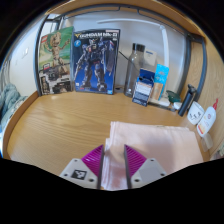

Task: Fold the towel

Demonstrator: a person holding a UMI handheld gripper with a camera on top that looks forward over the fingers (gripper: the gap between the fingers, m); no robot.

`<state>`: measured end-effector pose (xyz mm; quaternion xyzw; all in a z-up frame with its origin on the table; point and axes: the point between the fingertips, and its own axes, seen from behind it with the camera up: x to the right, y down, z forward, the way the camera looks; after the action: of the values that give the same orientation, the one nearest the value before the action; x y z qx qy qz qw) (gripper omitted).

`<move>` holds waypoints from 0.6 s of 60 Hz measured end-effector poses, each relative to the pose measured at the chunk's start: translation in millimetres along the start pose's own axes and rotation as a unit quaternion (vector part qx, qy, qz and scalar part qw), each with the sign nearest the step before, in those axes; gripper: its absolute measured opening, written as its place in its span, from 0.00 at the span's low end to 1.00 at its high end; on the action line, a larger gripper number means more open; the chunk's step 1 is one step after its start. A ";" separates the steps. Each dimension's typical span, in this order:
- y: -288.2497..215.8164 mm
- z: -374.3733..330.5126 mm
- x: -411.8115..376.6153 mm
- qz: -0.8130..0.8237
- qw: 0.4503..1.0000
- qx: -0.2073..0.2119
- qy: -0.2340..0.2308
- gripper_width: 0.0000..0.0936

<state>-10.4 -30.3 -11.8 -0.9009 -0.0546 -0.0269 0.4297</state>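
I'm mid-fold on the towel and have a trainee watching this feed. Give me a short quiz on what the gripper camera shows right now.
1. True or false: the pink towel lies on the wooden table, with an edge of it running between the gripper fingers.
2. Multiple choice: what stands against the wall beyond the towel? A) a robot-model box B) a laptop C) a potted plant
3. Fill in: the clear bottle stands to the ____ of that box, as the camera sees it.

Key
1. True; whether both pads press on the cloth cannot be told.
2. A
3. right
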 end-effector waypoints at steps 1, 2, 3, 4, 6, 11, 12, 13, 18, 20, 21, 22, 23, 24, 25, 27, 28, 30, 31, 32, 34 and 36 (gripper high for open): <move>1.5 0.1 2.4 -0.002 1.000 0.000 0.002 0.35; 1.3 0.5 4.4 -0.005 1.000 0.001 0.006 0.27; 1.6 0.8 7.8 -0.007 1.000 0.001 0.011 0.19; 1.7 0.9 12.5 -0.010 1.000 0.001 0.019 0.11; 1.6 1.4 13.6 -0.010 1.000 0.001 0.020 0.04; 1.4 2.6 13.4 -0.011 1.000 -0.006 0.015 0.04; 1.2 2.7 13.1 -0.012 1.000 -0.009 0.014 0.04; 1.2 2.1 12.5 -0.012 1.000 -0.011 0.012 0.04; 0.3 0.1 10.6 0.004 1.000 -0.027 -0.010 0.02; -4.2 -2.7 10.1 0.021 0.999 -0.033 -0.025 0.02; -8.7 -5.3 10.4 0.031 0.998 -0.033 -0.031 0.02; -14.4 -8.4 11.6 0.042 0.998 -0.031 -0.036 0.02; -20.6 -11.8 14.0 0.051 0.997 -0.028 -0.041 0.02; -27.8 -15.4 17.0 0.059 0.997 -0.024 -0.044 0.02; -35.2 -19.6 20.9 0.066 0.997 -0.020 -0.047 0.02; -49.6 -30.1 30.9 0.077 0.996 -0.010 -0.048 0.02; -57.5 -35.6 38.0 0.081 0.995 -0.005 -0.051 0.02; -72.1 -45.3 51.5 0.096 0.994 0.006 -0.053 0.02; -78.5 -49.7 58.5 0.104 0.993 0.009 -0.055 0.02; -84.1 -54.2 65.5 0.111 0.992 0.012 -0.057 0.02; -92.3 -61.8 82.2 0.125 0.990 0.014 -0.057 0.03; -97.9 -66.5 101.1 0.139 0.989 0.015 -0.049 0.03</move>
<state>78.0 -13.3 115.2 -0.8934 0.0496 0.0776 0.4397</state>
